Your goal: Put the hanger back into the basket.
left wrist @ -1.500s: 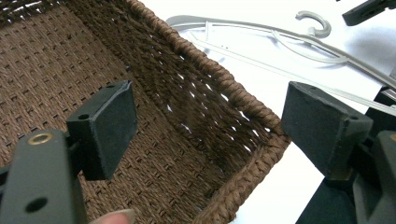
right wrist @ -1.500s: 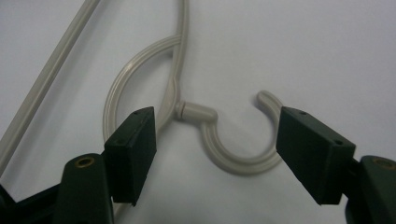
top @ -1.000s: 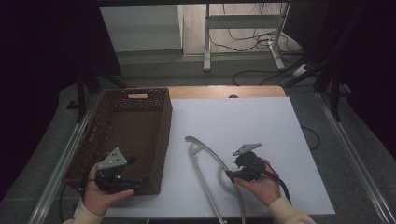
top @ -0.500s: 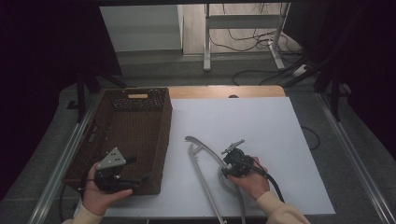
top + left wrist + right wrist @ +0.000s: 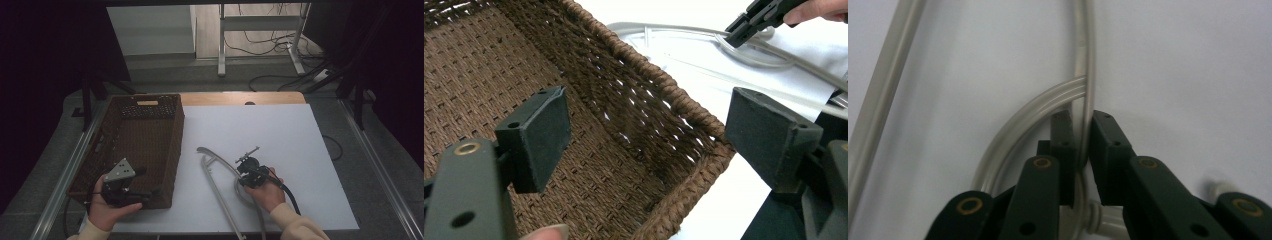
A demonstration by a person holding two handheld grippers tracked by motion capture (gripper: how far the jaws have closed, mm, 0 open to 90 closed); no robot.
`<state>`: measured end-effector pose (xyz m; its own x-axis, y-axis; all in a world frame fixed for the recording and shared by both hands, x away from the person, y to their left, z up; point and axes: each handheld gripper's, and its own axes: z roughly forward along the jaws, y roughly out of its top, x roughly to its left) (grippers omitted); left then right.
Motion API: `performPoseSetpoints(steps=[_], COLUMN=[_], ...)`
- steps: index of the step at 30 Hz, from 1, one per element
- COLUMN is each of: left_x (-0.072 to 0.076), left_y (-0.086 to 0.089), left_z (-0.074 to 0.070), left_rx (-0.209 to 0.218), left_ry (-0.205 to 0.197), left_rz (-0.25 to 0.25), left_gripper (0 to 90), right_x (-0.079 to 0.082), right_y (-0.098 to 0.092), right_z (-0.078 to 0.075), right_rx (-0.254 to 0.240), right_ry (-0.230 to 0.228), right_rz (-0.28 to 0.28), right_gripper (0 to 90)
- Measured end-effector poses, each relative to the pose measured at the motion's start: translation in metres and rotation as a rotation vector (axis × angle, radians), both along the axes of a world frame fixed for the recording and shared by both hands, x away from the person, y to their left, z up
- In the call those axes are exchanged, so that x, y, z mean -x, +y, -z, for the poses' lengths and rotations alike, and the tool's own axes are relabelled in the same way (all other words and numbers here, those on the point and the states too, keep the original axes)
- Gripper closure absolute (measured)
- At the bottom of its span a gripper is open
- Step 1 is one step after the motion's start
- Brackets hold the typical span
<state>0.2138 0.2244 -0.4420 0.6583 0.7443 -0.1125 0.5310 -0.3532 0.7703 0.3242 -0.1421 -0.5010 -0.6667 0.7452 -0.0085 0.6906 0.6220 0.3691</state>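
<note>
The right tongs (image 5: 1082,150), whose jaws have just been closing, pinch the pale grey looped plastic tubing (image 5: 1038,112) lying on the white table (image 5: 280,135) beside the brown woven rectangular basket (image 5: 150,125). The left tongs (image 5: 644,135) gape wide over the basket's near corner, holding nothing.

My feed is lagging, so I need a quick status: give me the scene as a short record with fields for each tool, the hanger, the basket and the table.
right tool: jaws have just closed, shut on the grey plastic hanger
hanger: lies flat on the white table, right of the basket
left tool: open, jaws either side of the basket's near right wall, not pressing it
basket: brown wicker, on the left, nothing seen inside
table: white surface
</note>
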Motion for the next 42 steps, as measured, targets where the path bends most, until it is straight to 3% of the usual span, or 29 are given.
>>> performPoseSetpoints(steps=[5,10,19,28,33,42], left_x=[0.0,0.0,0.0,0.0,0.0,0.002], left_y=[0.001,0.002,0.001,0.002,0.002,0.002], left_z=[0.0,0.0,0.0,0.001,0.0,-0.003], left_rx=[0.002,0.004,0.003,0.004,0.006,0.009], left_ry=[-0.002,-0.003,-0.005,-0.004,-0.007,-0.013], left_rz=[-0.002,-0.005,-0.005,-0.008,-0.008,-0.008], left_gripper=[18.4,18.4,18.4,18.4,18.4,18.4], right_x=[-0.001,-0.004,-0.006,-0.005,-0.003,0.003], right_y=[-0.001,-0.006,-0.021,-0.033,-0.038,-0.034], right_z=[-0.001,-0.007,-0.04,-0.066,-0.074,-0.078], right_rx=[-0.004,-0.038,-0.155,-0.225,-0.247,-0.228], right_ry=[0.004,0.003,-0.046,-0.09,-0.098,-0.088], right_rz=[-0.014,-0.039,-0.069,-0.099,-0.117,-0.207], right_gripper=[82.2,82.3,82.4,82.4,82.4,82.3])
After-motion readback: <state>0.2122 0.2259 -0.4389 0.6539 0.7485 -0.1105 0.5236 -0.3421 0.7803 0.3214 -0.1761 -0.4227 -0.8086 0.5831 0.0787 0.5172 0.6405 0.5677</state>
